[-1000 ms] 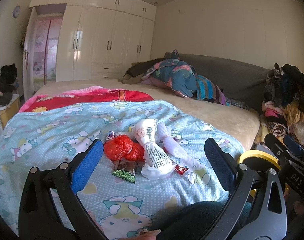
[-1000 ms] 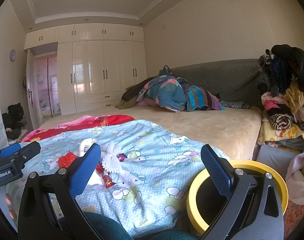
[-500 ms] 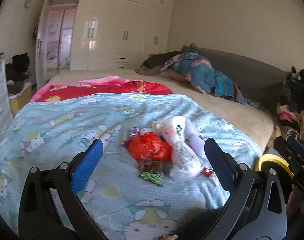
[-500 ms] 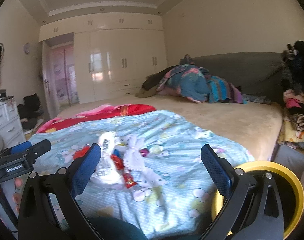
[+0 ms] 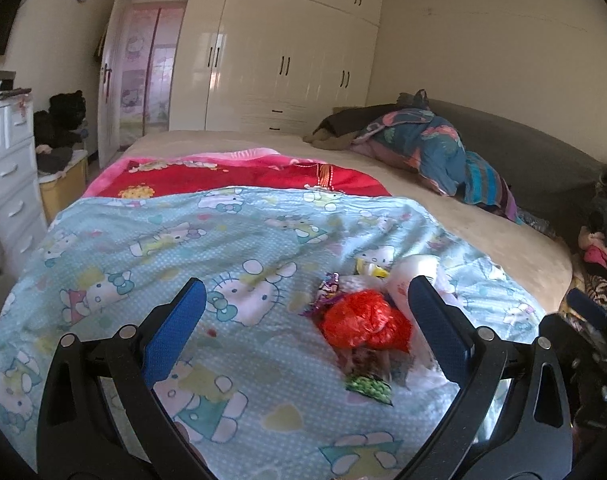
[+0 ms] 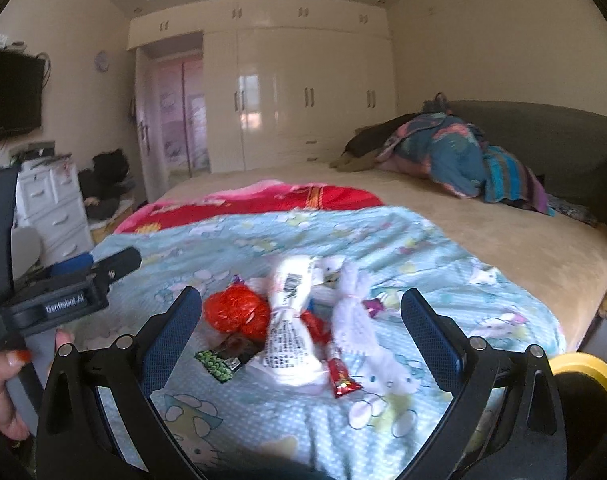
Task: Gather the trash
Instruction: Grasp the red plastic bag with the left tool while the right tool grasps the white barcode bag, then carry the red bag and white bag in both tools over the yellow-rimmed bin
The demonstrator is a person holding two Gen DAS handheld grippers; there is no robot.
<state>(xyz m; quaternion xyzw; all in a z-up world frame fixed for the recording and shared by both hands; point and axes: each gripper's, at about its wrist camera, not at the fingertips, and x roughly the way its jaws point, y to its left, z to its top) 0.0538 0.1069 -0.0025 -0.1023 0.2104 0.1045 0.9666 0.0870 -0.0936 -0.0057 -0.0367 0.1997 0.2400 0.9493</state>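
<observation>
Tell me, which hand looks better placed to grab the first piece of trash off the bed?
Probably the right. The right gripper is open with the trash pile centred between its fingers. The left gripper is open too, but the pile sits off toward its right finger.

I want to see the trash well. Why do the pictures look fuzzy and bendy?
Left wrist view: the red bag and green wrapper are smeared. Right wrist view: the white bag is a little soft. Both views: fisheye bends the wardrobe.

Left gripper (image 5: 305, 330) spread wide above blue quilt (image 5: 183, 240), red crumpled bag (image 5: 363, 324) between fingers, green wrapper (image 5: 369, 387) beside it
</observation>
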